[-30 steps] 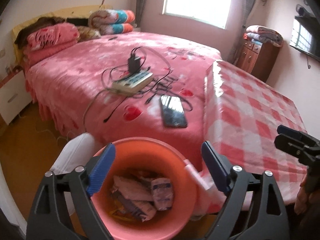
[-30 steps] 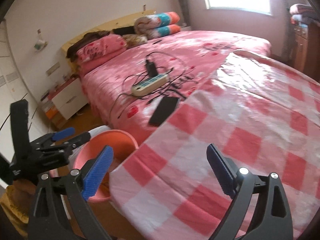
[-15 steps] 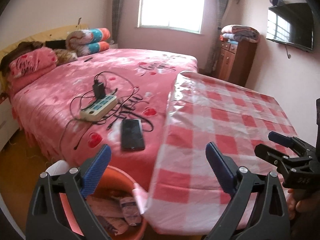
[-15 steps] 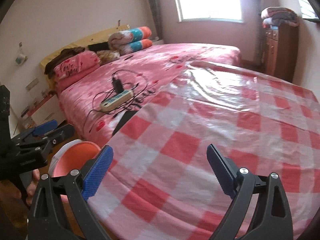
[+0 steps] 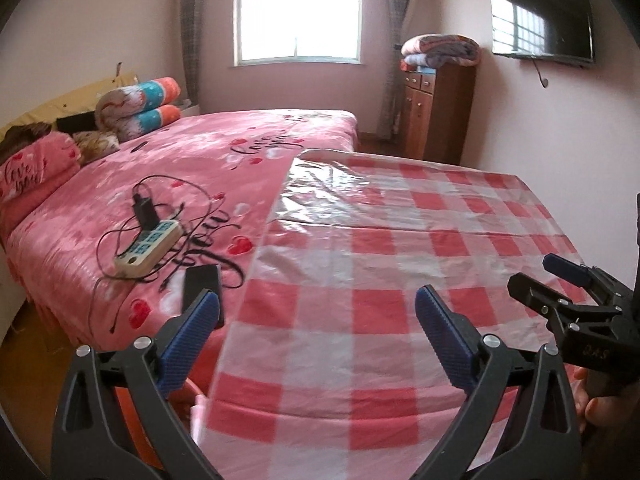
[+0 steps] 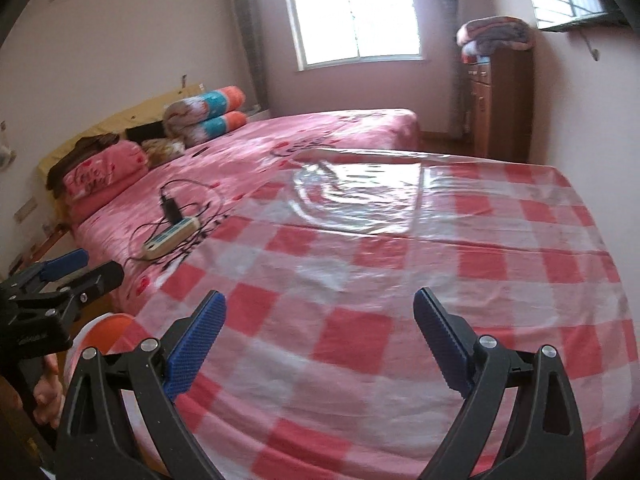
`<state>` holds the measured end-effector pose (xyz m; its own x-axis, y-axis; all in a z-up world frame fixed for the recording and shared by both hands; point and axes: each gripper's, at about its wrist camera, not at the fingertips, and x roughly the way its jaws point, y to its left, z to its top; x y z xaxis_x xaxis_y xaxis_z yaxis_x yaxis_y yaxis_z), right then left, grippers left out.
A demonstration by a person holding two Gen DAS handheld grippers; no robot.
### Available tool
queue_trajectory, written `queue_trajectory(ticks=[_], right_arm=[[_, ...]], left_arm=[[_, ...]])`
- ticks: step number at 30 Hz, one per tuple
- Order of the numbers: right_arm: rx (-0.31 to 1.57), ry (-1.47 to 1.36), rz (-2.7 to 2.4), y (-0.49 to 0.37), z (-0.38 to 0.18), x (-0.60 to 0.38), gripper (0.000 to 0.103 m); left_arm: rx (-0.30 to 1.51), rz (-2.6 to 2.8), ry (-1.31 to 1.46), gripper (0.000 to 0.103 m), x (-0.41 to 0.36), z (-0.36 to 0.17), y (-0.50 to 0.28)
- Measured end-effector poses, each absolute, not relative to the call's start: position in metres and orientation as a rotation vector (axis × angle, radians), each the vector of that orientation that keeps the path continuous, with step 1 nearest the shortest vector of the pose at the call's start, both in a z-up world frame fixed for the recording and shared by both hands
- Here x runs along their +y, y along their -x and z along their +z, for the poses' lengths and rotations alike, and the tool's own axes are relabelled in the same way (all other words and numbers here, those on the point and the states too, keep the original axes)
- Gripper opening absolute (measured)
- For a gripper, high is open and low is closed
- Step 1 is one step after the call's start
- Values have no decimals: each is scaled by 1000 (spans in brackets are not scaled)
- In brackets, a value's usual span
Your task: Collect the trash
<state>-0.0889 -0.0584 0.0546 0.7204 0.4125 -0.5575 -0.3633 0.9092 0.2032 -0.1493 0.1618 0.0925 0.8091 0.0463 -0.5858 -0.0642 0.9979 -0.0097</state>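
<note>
Left gripper jaws just widened fully, holding nothing; right gripper likewise spread, empty, above glossy red-and-white checked plastic worktop cover.

Pink bed with a white power strip, tangled black cables and a dark phone on top. Just beside it, table under a red-and-white checked plastic cloth, lying bare.

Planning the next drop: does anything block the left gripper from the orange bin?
Partly: the checked cloth's hanging corner covers part of the bin below the empty, open left gripper.
</note>
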Motion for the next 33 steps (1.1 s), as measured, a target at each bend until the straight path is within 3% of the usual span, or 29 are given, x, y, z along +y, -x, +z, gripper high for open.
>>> queue_trajectory(ticks=[33], right_arm=[[576, -130, 91, 65, 37, -194, 95]], left_arm=[[666, -51, -17, 99, 28, 75, 70]])
